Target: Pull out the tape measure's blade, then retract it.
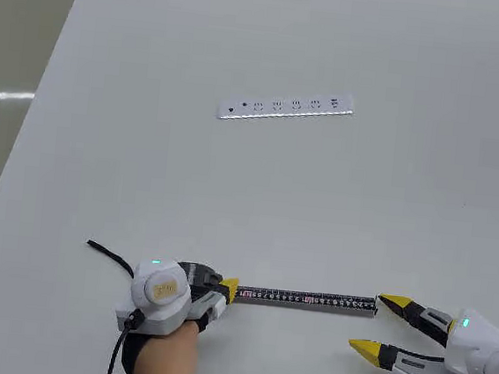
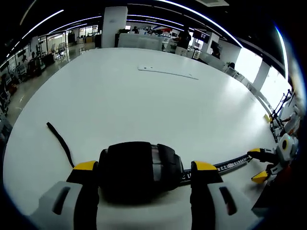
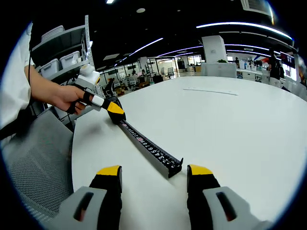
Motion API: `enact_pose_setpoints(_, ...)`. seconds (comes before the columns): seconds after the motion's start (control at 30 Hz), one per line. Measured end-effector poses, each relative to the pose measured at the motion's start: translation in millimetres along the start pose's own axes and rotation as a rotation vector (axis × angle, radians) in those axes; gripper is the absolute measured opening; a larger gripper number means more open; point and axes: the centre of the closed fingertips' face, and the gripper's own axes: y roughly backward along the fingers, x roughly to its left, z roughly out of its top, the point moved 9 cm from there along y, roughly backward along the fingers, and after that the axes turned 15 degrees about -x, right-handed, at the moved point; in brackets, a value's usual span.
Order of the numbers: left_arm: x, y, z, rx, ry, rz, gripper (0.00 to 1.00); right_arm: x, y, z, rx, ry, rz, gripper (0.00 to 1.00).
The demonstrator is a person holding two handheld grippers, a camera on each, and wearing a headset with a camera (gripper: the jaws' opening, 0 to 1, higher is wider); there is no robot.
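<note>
Left gripper [image 2: 144,166]: pinching the tape measure case [image 2: 139,167], one yellow-tipped jaw on each side of the black body; in the head view it sits at the near edge of the worktop [image 1: 319,202].
Right gripper [image 3: 154,171]: jaws spread wide with nothing between the pads; in the head view it sits at the lower right.
Tape measure case: held in the left gripper low over the worktop; whether it touches the surface I cannot tell.
Blade [image 1: 305,298]: drawn out of the case and lying flat and straight on the worktop, running from the left gripper towards the right gripper.
Blade end: in the right gripper view it lies just ahead of the open jaws, in line with the gap between them; in the head view it is just beside the tip of the far jaw, and I cannot tell if they touch.
Black strap [image 1: 106,254]: on the worktop, trailing away from the left gripper on the side opposite the blade.
Power strip [image 1: 285,107]: white, flat on the worktop, well beyond both grippers.
</note>
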Motion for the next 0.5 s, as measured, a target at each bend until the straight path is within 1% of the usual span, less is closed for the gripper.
enact_pose_setpoints(0.13,1.1,-0.4,0.1,-0.001,0.005,0.016,0.73,-2.0,-1.0,-1.2,0.001,-0.002,0.01,0.54)
enact_pose_setpoints(0.33,1.2,-1.1,-0.9,-0.001,-0.009,0.023,0.72,-7.5,-2.6,-2.0,0.0,0.003,0.027,0.53)
enact_pose_setpoints(0.43,1.9,-2.1,-0.9,0.005,0.004,0.033,0.7,-11.6,-2.8,-4.3,0.004,0.005,0.036,0.52)
enact_pose_setpoints(0.5,1.5,-2.9,-1.3,0.008,-0.003,0.033,0.7,-12.6,-2.7,-3.4,0.004,0.005,0.044,0.51)
